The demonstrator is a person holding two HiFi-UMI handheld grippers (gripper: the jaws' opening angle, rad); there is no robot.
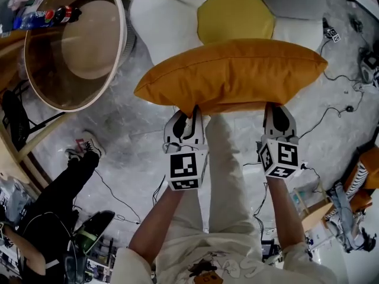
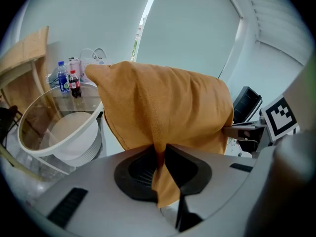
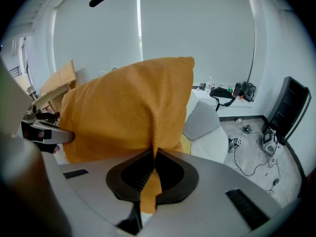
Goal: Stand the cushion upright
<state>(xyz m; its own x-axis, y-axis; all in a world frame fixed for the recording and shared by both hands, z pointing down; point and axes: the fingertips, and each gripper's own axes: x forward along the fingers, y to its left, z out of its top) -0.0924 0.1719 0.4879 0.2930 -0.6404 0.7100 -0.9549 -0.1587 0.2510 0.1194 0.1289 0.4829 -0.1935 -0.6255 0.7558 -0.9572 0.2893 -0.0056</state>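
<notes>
An orange cushion [image 1: 231,73] hangs in the air above a white flower-shaped seat [image 1: 172,16] with a yellow centre [image 1: 234,18]. My left gripper [image 1: 192,112] is shut on the cushion's near edge at its left part, and my right gripper [image 1: 277,107] is shut on the same edge further right. In the left gripper view the orange fabric [image 2: 163,117] is pinched between the jaws and a fold hangs down behind them. The right gripper view shows the cushion [image 3: 128,112] rising from the pinched jaws the same way.
A round glass-topped table [image 1: 74,46] with bottles [image 1: 47,15] stands at the left. A wooden chair frame [image 1: 18,152] is beside it. A person in black [image 1: 53,212] sits at lower left. Cables [image 1: 346,93] and gear lie on the floor at right.
</notes>
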